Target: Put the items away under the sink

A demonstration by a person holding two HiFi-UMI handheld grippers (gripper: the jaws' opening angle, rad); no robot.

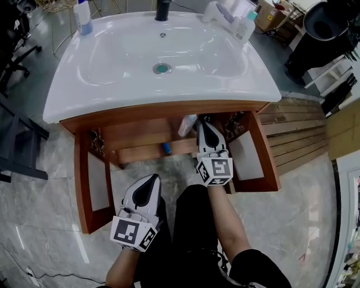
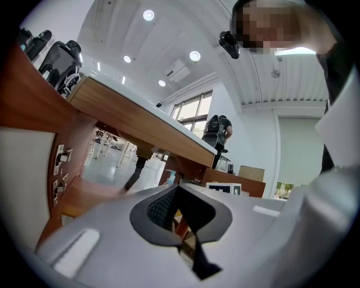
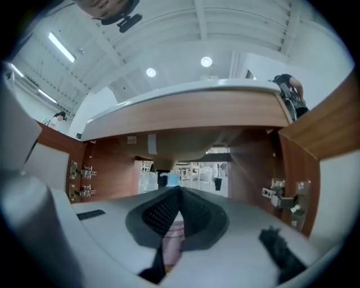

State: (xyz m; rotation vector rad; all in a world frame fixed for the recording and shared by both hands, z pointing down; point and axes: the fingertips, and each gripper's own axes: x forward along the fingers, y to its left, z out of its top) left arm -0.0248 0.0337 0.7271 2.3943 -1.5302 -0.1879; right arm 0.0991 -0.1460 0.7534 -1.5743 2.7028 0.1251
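Under the sink (image 1: 263, 84), your right gripper (image 1: 203, 125) had closed, empty jaws, a white bottle (image 1: 187, 125) just at its 9 o'clock. Your left gripper (image 1: 151, 179), outside, was closed and empty too. A blue-labelled bottle (image 1: 82, 17) at 11 o'clock and a teal-capped bottle (image 1: 245, 26) at 1 waited on top.

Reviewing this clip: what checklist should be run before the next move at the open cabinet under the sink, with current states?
1. Brown wooden cabinet doors open: ok.
2. Right gripper inside the cabinet, jaws shut: ok.
3. White plastic bottle beside it released and steady: cannot tell.
4. Left gripper jaws shut, empty: ok.
5. White ceramic sink rim emptied: not ok, a blue-labelled bottle stands there.
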